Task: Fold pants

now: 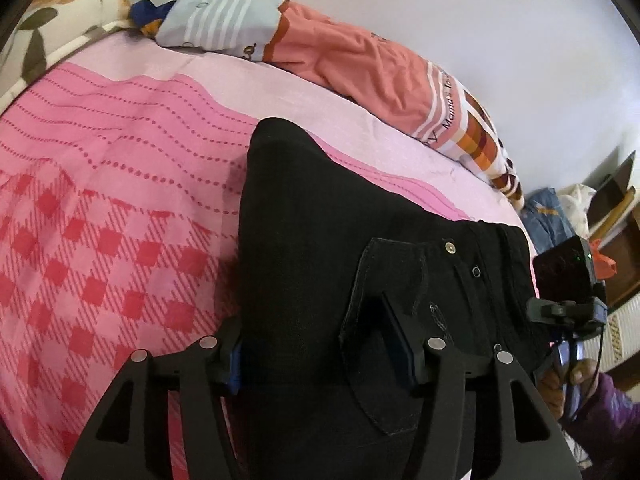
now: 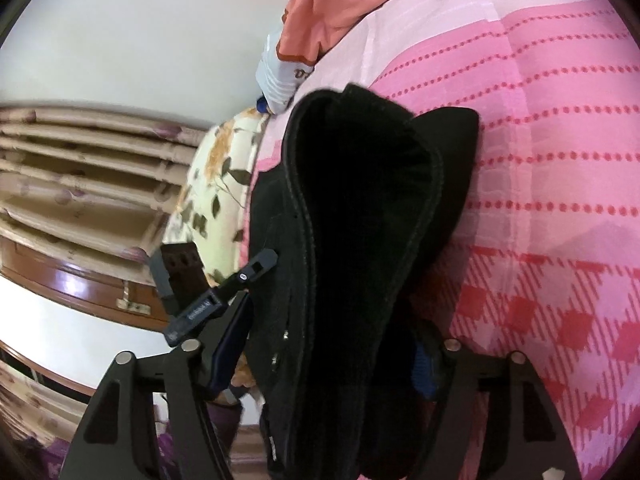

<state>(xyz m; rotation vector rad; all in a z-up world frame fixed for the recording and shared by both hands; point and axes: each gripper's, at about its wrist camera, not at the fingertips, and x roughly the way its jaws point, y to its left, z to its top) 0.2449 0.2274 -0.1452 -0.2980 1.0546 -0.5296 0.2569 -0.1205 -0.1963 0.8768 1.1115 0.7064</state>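
Black pants (image 1: 320, 240) fill centre frame in both views, lifted over the pink bed sheet (image 1: 100, 200). You've got left tongs (image 1: 324, 356) and right tongs (image 2: 332, 356) each clenched on the fabric, prob. to keep it taut w/ edges aligned for the fold.

one pair of black pants (image 1: 320, 220), two grippers (image 1: 320, 360) (image 2: 320, 352), one floral pillow (image 1: 60, 20), one pink bedsheet (image 1: 100, 200)
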